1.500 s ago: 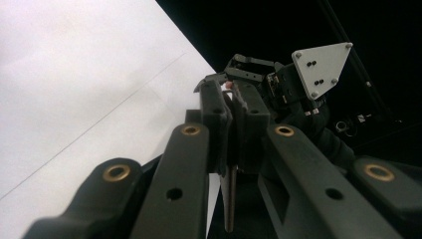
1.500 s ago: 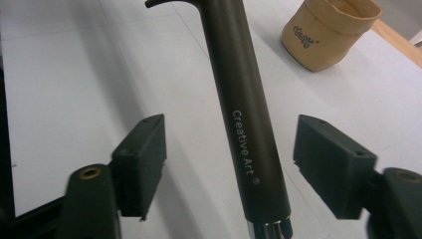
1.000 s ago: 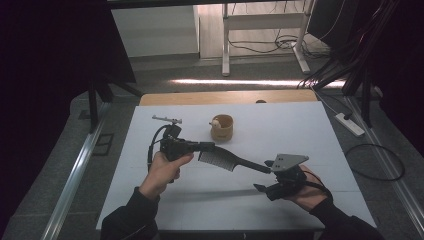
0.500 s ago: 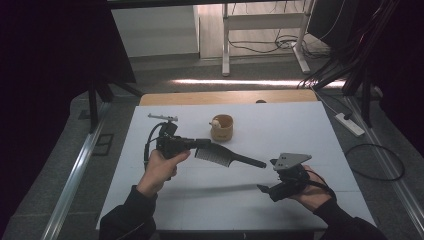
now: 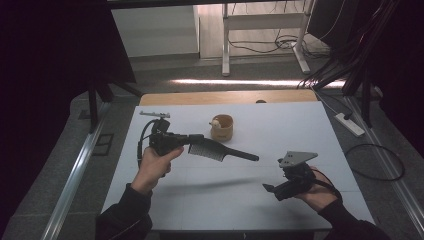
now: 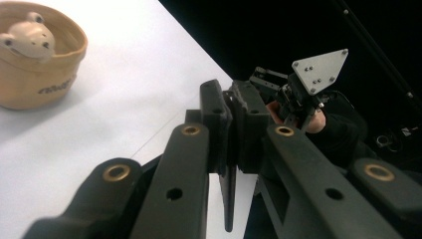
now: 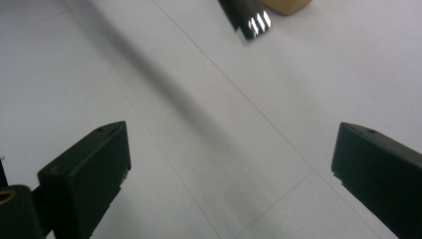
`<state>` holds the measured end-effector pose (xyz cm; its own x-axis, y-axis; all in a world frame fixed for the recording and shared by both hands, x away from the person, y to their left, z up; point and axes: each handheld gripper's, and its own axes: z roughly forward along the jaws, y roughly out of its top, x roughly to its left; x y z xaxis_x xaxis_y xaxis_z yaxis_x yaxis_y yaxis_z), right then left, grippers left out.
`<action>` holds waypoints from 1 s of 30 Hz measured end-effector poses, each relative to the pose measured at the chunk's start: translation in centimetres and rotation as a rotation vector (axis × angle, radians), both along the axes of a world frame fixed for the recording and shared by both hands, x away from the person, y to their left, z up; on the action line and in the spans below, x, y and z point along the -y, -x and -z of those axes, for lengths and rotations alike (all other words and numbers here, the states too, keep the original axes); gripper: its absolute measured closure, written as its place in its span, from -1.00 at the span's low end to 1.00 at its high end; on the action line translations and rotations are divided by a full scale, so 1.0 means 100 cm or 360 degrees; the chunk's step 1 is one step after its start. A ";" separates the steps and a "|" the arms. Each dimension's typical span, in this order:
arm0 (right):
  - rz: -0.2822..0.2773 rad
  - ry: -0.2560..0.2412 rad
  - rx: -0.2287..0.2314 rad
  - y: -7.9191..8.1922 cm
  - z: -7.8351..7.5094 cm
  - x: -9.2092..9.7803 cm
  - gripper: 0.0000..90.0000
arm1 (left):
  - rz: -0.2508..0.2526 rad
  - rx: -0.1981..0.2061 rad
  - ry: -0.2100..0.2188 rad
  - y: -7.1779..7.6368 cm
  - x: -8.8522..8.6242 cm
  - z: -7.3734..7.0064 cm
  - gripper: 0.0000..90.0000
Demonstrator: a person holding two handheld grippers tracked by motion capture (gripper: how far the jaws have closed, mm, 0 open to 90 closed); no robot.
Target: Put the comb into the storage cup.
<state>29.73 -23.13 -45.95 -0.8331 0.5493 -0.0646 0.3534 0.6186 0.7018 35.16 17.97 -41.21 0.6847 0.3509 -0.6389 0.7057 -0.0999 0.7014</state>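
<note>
Lab, white table [image 5: 310, 130], dark curtains [image 5: 55, 45], floor cables [image 5: 280, 42]

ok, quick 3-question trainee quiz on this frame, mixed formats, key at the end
1. True or false: the left claw is shut on the black comb.
2. How do the right claw jaws stand: A open, B shut on the comb, C shut on the cup?
3. What sits inside the tan cup on the white table?

Key: 1 true; 2 A; 3 a small frog figure.

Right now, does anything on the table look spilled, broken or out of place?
Nothing stands out. The black comb is clamped level in the left gripper, above the table; the tan cup stands upright, and the right gripper is open.
</note>
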 end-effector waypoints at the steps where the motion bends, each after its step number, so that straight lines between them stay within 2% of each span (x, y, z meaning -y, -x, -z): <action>1: 0.0009 0.0009 0.0001 0.000 0.000 0.001 -0.97 | -0.0010 0.0002 0.0005 0.000 -0.001 -0.001 0.87; 14: 0.0100 0.0042 0.0003 0.010 0.000 0.016 -1.00 | -0.0083 0.0014 -0.0002 -0.004 -0.020 -0.008 0.87; 30: 0.0315 0.0022 -0.0060 0.026 0.004 0.049 -1.00 | -0.0158 0.0023 -0.0023 -0.013 -0.038 -0.021 0.87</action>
<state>27.12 -28.01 -46.30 -0.7107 0.7021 -0.0443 0.4949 0.5437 0.6779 36.46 21.73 -39.14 0.6550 0.4267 -0.6236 0.7026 -0.0400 0.7105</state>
